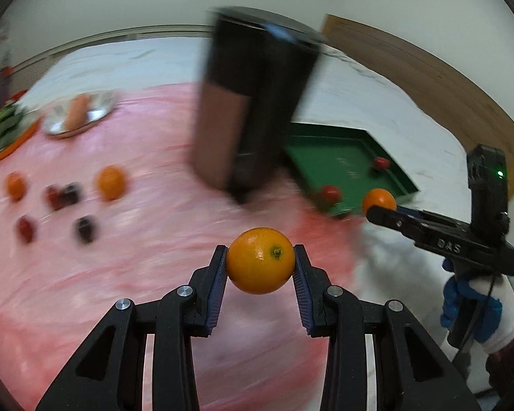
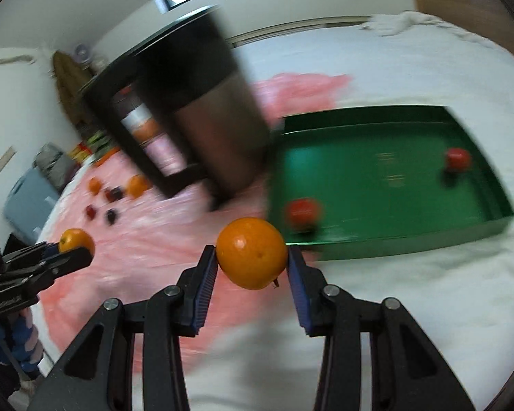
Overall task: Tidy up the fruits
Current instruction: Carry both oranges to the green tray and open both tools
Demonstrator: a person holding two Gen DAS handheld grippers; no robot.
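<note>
clamping 1 orange between left gripper jaws, another orange between right gripper jaws

Obstacle: tall dark container, standing on the pink sheet close beside the green tray, at its near-left corner.
Tray interior: mostly bare green floor; two red fruits well apart, one near the front wall, one towards the far right.
Scattered on the sheet, left of the container: two oranges, several small dark fruits, a metal plate.
Free room: white bedding in front of the tray lay open.
</note>
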